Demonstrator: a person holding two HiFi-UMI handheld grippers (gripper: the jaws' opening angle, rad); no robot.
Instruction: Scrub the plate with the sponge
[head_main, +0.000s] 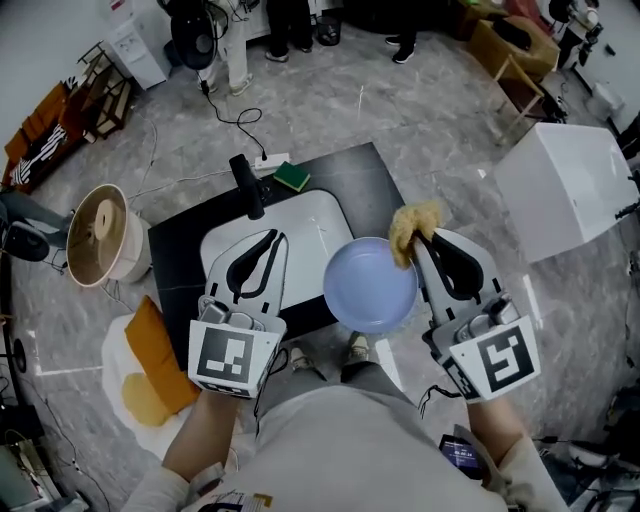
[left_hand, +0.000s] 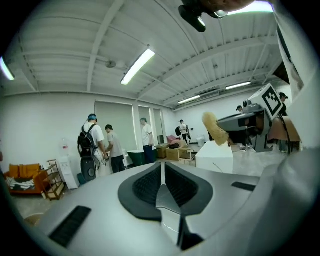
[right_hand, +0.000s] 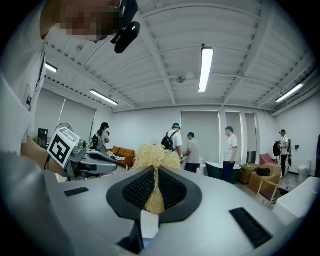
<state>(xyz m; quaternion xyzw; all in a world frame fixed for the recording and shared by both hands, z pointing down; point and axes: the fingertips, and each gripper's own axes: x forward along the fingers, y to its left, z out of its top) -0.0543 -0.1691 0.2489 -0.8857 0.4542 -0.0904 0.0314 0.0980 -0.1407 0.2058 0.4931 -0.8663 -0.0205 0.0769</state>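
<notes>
A round pale-blue plate (head_main: 368, 285) shows in the head view at the black table's front right, between my two grippers; whether it rests on the table or is held up I cannot tell. My right gripper (head_main: 418, 238) is shut on a yellow fibrous sponge (head_main: 408, 228) just above the plate's upper right rim. In the right gripper view the sponge (right_hand: 152, 156) bulges out between the pads (right_hand: 172, 187). My left gripper (head_main: 268, 236) hovers over the white sink (head_main: 325, 215), shut with only a thin slit and nothing in it (left_hand: 161, 167). Both grippers point about level into the room.
A black faucet (head_main: 247, 185) and a green sponge (head_main: 292, 177) stand behind the sink on the black table (head_main: 365, 170). A white box (head_main: 565, 185) sits at the right, a round fan-like unit (head_main: 100, 235) and orange cloth (head_main: 160, 350) at the left. Several people stand far off.
</notes>
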